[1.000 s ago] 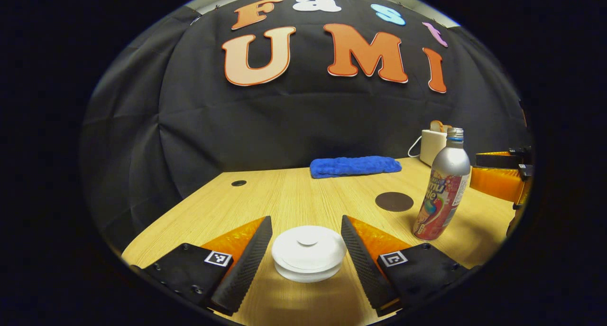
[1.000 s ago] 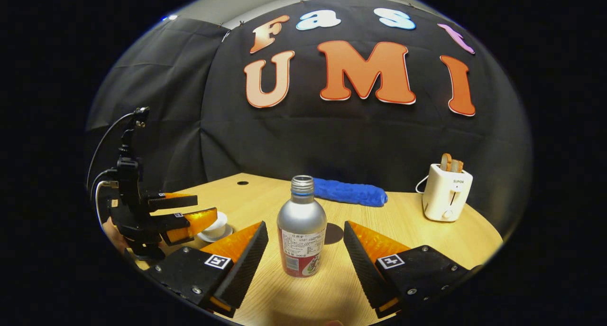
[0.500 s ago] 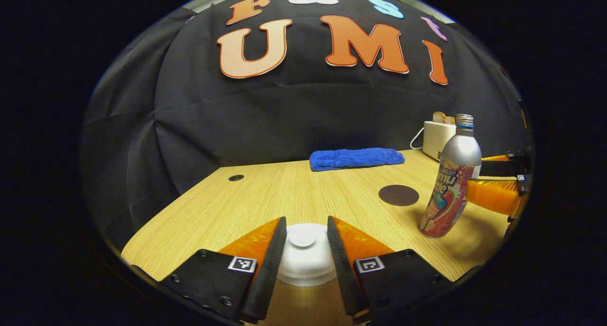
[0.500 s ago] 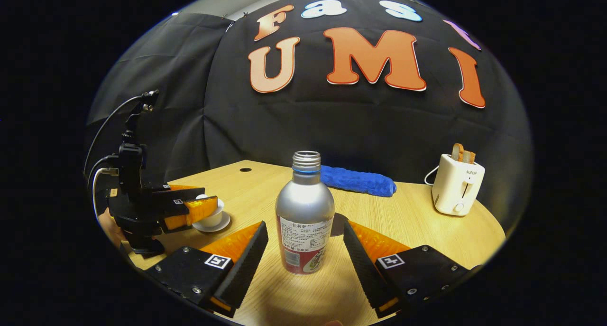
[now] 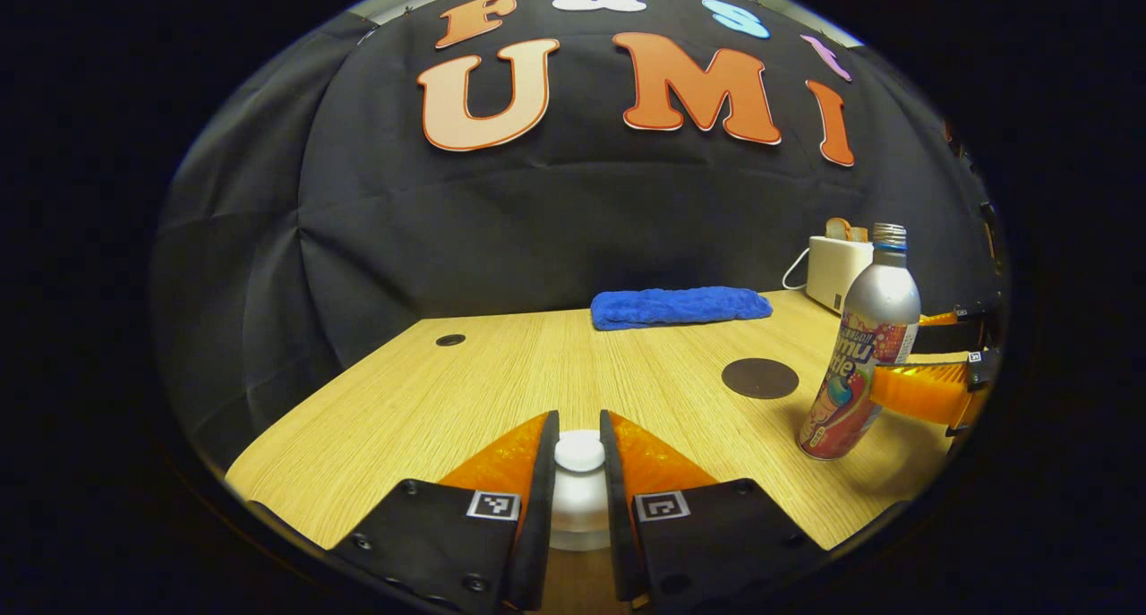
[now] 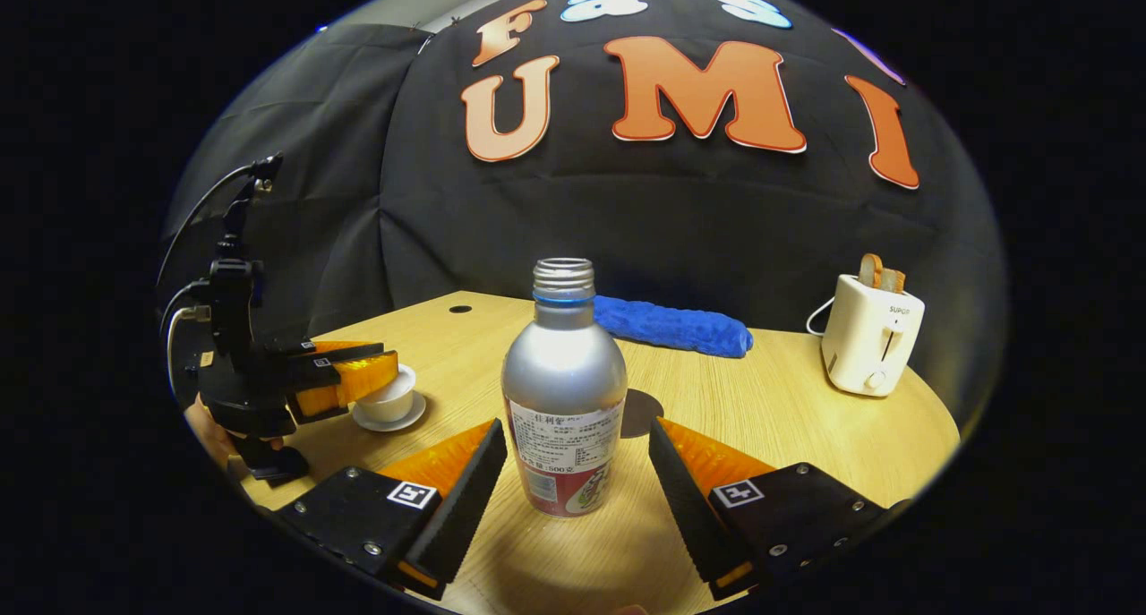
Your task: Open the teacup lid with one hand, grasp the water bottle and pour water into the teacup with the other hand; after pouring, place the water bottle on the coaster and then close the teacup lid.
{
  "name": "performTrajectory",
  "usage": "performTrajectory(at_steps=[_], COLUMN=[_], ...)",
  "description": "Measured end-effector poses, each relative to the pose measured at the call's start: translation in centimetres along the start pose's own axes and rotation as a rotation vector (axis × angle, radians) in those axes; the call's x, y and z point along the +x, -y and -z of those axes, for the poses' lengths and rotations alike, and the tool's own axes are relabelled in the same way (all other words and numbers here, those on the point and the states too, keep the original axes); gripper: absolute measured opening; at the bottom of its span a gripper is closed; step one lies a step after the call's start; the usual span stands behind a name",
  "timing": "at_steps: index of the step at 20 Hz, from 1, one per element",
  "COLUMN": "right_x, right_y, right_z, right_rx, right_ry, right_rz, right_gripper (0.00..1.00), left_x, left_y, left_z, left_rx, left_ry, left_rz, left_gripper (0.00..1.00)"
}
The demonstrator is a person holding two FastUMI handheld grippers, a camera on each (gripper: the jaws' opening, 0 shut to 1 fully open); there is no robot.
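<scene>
Here the left tool (image 5: 579, 499) has its two fingers drawn in tight against the small white knob of the teacup lid (image 5: 579, 451), so it appears to have hold of the lid, which sits on the teacup (image 6: 387, 404) directly under the tool on the counter (image 5: 501, 373). The lid looks like glazed ceramic: light, hard, slick and easily chipped, so the knob is the sensible place to pinch, and a straight lift seems wiser than a tilt. The right tool (image 6: 573, 499) stands wide open, its fingers on either side of the water bottle (image 6: 564, 400) without touching it. The bottle stands upright and uncapped between them, a smooth metal body that will likely be slippery and top-heavy if full; the broad labelled waist offers the best grip. Just beyond the bottle, partly hidden behind it, lies the dark round coaster (image 5: 760, 378). Farther off are a blue towel (image 6: 671, 325) and a white toaster (image 6: 870, 333).
</scene>
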State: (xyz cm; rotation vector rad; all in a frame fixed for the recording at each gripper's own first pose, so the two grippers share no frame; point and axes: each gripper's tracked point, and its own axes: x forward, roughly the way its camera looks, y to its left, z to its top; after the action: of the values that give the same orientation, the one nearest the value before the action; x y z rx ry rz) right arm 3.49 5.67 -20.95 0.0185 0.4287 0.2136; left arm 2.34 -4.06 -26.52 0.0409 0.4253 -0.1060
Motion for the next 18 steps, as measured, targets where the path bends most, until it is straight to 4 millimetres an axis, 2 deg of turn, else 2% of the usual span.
performTrajectory(at_steps=[1,7,8,9,14,15,17,18], right_x=[0.2,1.2,1.4,1.6,2.0,2.0,2.1,2.1], right_y=[-0.1,-0.2,-0.3,-0.3,-0.8,-0.8,-0.7,-0.8], right_z=[0.2,0.9,1.0,1.1,2.0,2.3,2.6,2.6], right_rx=[0.003,-0.004,-0.003,-0.002,0.009,0.011,0.02,0.029], right_ry=[-0.006,-0.047,-0.055,-0.065,-0.121,-0.136,-0.154,-0.159], right_rz=[-0.002,0.0,0.0,0.0,0.001,0.004,0.013,0.007], right_gripper=[0.96,0.96,0.96,0.96,0.95,0.95,0.91,0.9], left_x=[0.0,-0.3,-0.4,-0.6,-1.5,-1.8,-2.2,-2.3], left_y=[-0.1,-0.8,-0.9,-0.9,-1.9,-2.0,-2.3,-2.5], left_z=[0.1,-1.5,-1.8,-2.1,-3.6,-3.8,-4.1,-4.2], left_rx=[-0.006,-0.035,-0.038,-0.037,-0.024,-0.024,-0.023,-0.02], left_ry=[0.002,0.045,0.052,0.057,0.087,0.092,0.099,0.101], left_rz=[-0.001,-0.011,-0.012,-0.013,-0.031,-0.034,-0.04,-0.043], left_gripper=[0.32,0.32,0.29,0.33,0.32,0.29,0.32,0.29])
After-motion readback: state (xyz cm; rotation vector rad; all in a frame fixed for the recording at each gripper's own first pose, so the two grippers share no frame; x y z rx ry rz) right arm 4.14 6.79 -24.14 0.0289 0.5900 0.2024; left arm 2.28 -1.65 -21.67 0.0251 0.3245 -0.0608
